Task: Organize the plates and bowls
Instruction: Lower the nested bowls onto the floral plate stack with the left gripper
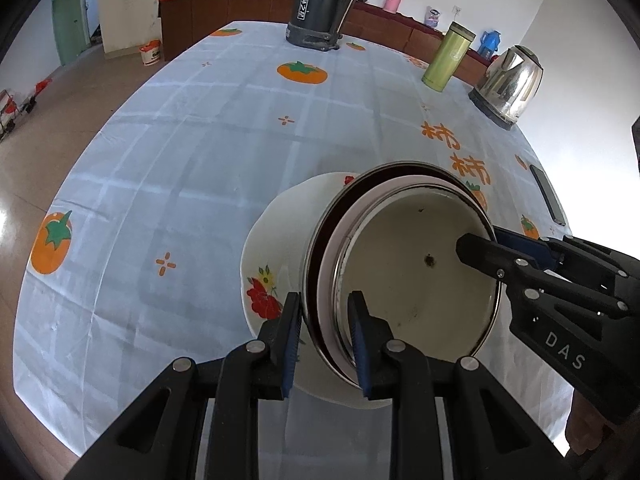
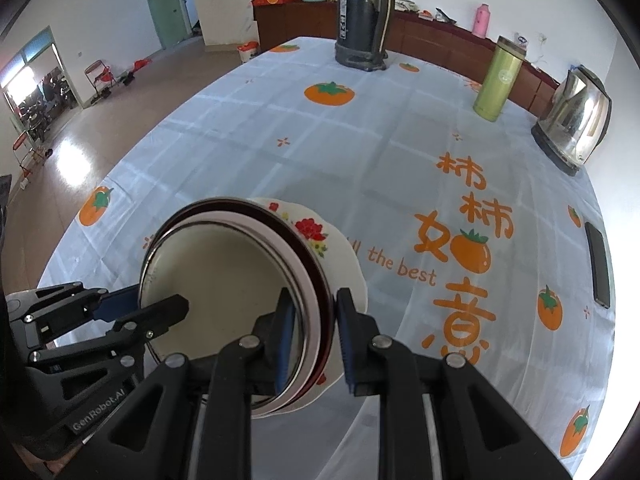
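The left gripper (image 1: 325,338) is showing as matte black plastic along the bottom of its own view; round silver pins are sitting at the joints of its angled link arms; blue ribbed pads (image 1: 291,344) are lining the inner faces of its fingers; triangular cutouts are opening in the outer arms. The right gripper (image 2: 312,340) is looking the same in black, silver and blue; at the right edge of the left view its side is bearing white "DAS" lettering; "GenRobot.AI" is printed on the left gripper's body, lower left of the right view.
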A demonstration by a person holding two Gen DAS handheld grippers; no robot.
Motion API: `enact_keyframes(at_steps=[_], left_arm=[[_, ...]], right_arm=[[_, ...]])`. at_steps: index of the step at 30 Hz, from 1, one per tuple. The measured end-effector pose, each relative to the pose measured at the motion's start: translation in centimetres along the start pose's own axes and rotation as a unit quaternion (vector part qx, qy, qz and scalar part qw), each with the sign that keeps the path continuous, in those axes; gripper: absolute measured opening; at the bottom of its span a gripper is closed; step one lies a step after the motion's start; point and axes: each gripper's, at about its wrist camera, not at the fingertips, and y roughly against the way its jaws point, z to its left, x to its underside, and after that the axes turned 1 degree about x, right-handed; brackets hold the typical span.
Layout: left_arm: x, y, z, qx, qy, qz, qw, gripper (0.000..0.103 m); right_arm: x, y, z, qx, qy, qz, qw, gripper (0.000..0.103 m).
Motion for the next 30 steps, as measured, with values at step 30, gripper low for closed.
enact_keyframes(at_steps=[30], left_arm=[[-1.7,-1.1,1.4,0.021,0.01,-0.014,0.9996,0.031]], right_arm=[[-1.5,-2.6,-0.5,-0.013,-0.012,-0.012,1.0,0.024]])
